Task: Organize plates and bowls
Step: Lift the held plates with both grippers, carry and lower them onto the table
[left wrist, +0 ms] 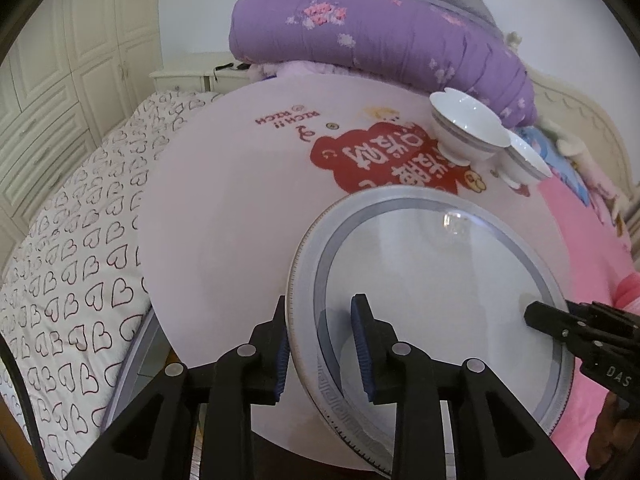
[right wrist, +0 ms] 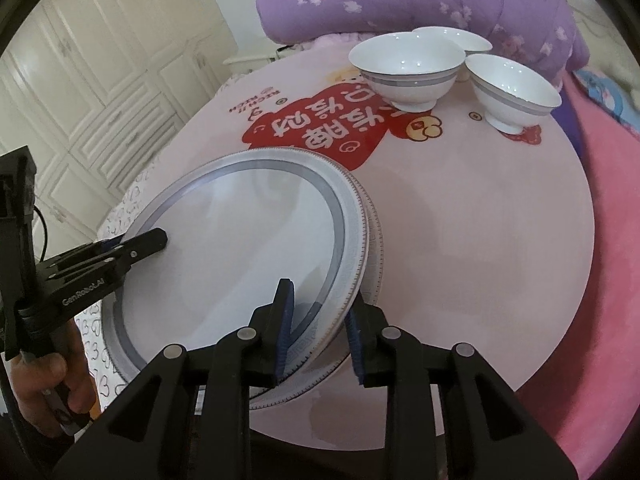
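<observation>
Right wrist view, top plate [right wrist: 240, 248] rim between both slightly parted tongs, left tongs [right wrist: 156, 240], right tongs [right wrist: 320, 320].

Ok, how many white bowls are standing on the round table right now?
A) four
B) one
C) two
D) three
D: the right wrist view shows three bowls clustered at the far side of the table, beyond the plate straddled by both grippers.
</observation>
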A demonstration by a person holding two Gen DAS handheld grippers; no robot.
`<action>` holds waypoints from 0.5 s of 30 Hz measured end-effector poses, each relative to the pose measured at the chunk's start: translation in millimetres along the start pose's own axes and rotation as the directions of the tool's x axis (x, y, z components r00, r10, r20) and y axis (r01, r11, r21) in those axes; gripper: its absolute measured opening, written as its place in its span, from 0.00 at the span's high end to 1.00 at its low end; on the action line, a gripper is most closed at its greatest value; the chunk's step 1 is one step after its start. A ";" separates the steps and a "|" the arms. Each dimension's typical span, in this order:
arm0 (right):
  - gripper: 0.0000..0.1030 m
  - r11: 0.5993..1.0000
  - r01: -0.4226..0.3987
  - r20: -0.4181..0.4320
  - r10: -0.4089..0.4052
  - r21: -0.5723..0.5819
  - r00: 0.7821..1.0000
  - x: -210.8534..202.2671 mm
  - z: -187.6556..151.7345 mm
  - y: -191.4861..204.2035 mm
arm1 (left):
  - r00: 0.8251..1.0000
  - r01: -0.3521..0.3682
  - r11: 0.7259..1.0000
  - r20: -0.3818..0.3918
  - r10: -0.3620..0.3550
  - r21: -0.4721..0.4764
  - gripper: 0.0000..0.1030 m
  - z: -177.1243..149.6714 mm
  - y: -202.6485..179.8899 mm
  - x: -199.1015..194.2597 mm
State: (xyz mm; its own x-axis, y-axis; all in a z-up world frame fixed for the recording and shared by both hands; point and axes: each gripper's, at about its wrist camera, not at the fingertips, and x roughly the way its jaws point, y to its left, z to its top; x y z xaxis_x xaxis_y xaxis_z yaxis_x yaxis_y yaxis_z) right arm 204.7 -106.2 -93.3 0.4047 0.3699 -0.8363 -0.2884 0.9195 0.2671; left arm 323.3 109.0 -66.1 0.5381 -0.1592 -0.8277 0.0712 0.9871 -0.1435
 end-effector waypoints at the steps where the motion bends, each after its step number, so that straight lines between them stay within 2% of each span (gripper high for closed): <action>1: 0.73 1.000 0.002 -0.002 -0.002 -0.003 1.000 0.0 0.1 0.5 | 1.000 0.003 1.000 -0.004 -0.003 -0.003 0.74 -0.3 1.0 1.8; 8: 0.73 1.000 0.012 -0.015 -0.012 -0.009 1.000 -2.1 0.4 -0.1 | 1.000 0.021 1.000 -0.006 -0.021 -0.002 0.72 -0.8 3.9 4.9; 15: 0.67 1.000 0.017 -0.017 -0.017 -0.008 1.000 -2.8 1.2 0.8 | 1.000 0.012 1.000 -0.005 -0.012 0.017 0.72 -2.6 2.0 5.9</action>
State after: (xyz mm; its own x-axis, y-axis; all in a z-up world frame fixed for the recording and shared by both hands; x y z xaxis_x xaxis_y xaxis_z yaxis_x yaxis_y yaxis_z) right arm 204.4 -106.3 -90.2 0.3945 0.3514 -0.8490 -0.2886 0.9246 0.2486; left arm 324.4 110.0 -72.7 0.5329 -0.1709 -0.8288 0.0921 0.9853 -0.1440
